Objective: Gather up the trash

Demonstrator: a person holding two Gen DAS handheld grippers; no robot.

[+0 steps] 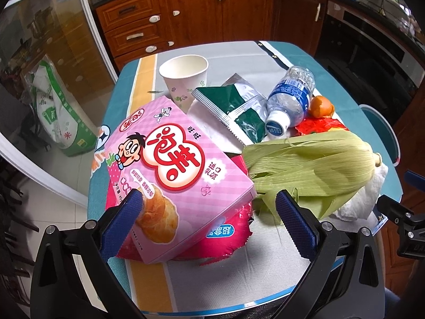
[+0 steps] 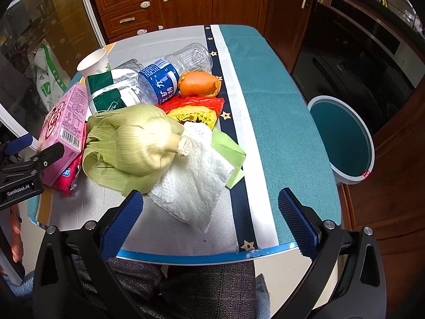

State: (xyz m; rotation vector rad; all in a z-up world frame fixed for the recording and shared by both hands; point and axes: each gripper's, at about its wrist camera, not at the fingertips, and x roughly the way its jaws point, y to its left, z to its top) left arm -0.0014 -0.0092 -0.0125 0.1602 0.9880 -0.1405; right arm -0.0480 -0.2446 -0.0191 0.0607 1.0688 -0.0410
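pink box (image 1: 170, 170): glossy printed cardboard, between the left jaws | water bottle (image 2: 170, 77): clear ribbed plastic, beyond the right jaws | paper towel (image 2: 196, 183): matt, dimpled, between the right jaws | corn husk (image 2: 132, 143): fibrous, ridged | bench cloth (image 2: 279, 122): woven, matt | bin (image 2: 342, 138): smooth plastic | cabinets (image 1: 212, 10): glossy wood

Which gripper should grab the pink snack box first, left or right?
Left. The left gripper already has its open jaws either side of the pink snack box. The right gripper faces the paper towel instead, with the corn husk between it and the box.
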